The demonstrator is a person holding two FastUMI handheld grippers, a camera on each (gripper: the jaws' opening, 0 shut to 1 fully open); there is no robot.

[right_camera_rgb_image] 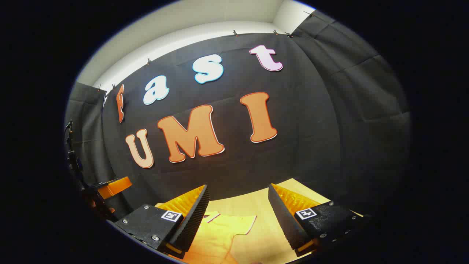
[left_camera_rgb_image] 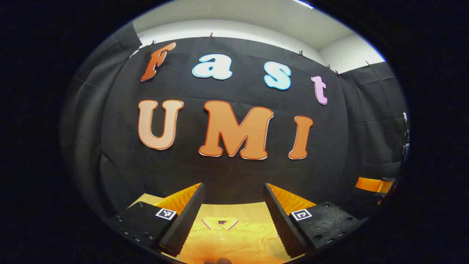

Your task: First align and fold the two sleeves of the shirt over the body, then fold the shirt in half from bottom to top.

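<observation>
In the left gripper view the left tongs (left_camera_rgb_image: 233,216) stand spread wide apart with nothing between their ribbed fingers (left_camera_rgb_image: 183,223), raised above the light wooden tabletop (left_camera_rgb_image: 249,209) and looking toward the booth's black cloth wall (left_camera_rgb_image: 234,172). Through the gap lies the yellow short-sleeved polo shirt (left_camera_rgb_image: 234,238), flat on the tabletop, its collar and buttoned placket pointing toward the wall; this view gives the collar head-on and one sleeve spreading to the right, while the other sleeve and the hem are cut off by the fingers and the lower edge. In the right gripper view the right tongs (right_camera_rgb_image: 238,214) are likewise released and empty, held above the tabletop (right_camera_rgb_image: 263,205). Here the shirt (right_camera_rgb_image: 216,234) sits lower left in the gap, showing one outstretched sleeve with its trimmed cuff and only a corner of the collar, the rest hidden behind the left finger. Each view also catches, at its outer side edge, a part of the other gripper: at the right in the left gripper view (left_camera_rgb_image: 373,184), at the left in the right gripper view (right_camera_rgb_image: 111,186). Both are too cropped and dim to make out much.
</observation>
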